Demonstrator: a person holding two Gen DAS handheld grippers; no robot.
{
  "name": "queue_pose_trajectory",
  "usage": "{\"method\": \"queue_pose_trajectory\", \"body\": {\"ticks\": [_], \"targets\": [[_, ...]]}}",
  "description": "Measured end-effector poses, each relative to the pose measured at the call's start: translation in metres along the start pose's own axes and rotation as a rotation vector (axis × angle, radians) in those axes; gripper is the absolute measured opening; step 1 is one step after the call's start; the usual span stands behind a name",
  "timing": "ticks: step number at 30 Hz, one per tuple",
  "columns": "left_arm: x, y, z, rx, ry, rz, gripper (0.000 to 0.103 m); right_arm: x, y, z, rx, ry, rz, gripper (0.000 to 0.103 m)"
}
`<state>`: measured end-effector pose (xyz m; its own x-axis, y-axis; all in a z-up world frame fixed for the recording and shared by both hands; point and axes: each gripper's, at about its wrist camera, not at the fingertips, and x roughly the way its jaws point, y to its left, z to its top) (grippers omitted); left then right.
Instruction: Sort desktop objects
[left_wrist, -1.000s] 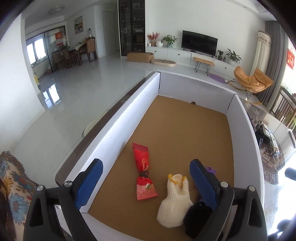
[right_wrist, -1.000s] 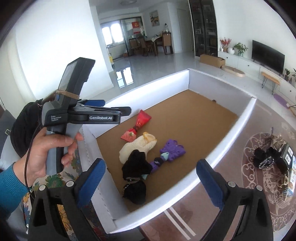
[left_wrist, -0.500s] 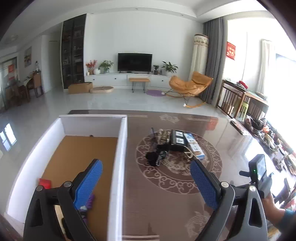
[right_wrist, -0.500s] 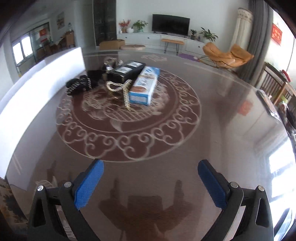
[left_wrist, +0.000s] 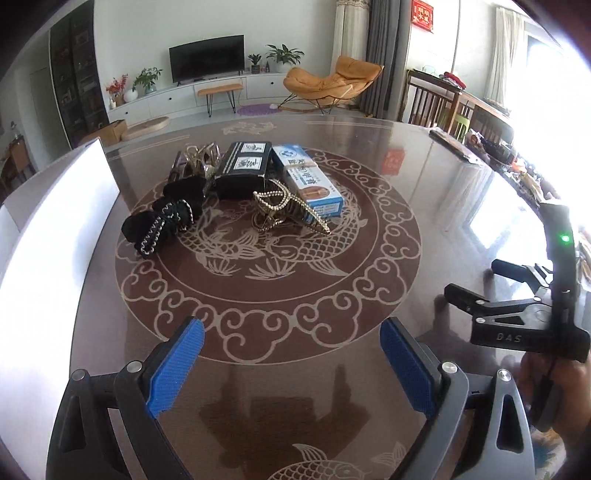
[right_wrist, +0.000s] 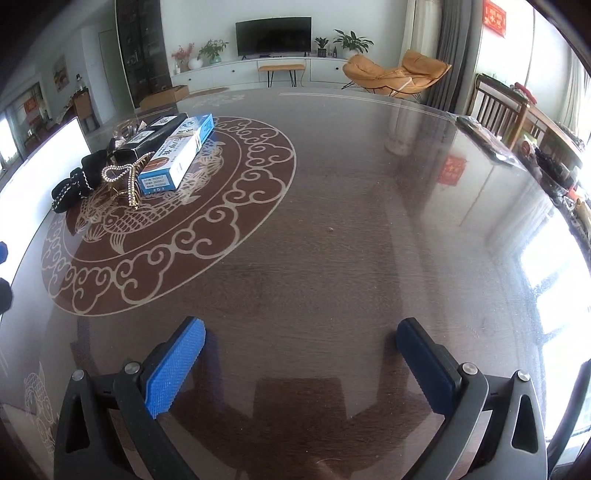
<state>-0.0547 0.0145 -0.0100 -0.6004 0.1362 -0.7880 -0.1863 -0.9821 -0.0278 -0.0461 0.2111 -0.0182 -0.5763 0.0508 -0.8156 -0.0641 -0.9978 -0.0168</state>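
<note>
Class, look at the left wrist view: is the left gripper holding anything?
No, the left gripper is open and empty above the table.

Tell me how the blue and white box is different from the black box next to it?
The blue and white box is light coloured with blue ends; the black box is dark with white labels on top. The blue and white box looks longer and slimmer; the black box looks wider. The pearl hair clip leans against the blue and white box; black fabric hair ties lie beside the black box. Both lie flat, side by side, on the table.
</note>
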Motion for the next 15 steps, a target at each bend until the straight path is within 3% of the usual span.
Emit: {"method": "queue_pose_trajectory", "body": {"ticks": [6,15], "targets": [[0.032,0.006,-0.014,-0.031,0.034,0.025,0.097,0.000,-0.001,0.000,0.000,0.000,0.001,0.103],[0.028,-0.001,-0.018,0.006,0.039,0.031,0.097,0.000,-0.001,0.000,0.001,0.000,0.001,0.103]]}}
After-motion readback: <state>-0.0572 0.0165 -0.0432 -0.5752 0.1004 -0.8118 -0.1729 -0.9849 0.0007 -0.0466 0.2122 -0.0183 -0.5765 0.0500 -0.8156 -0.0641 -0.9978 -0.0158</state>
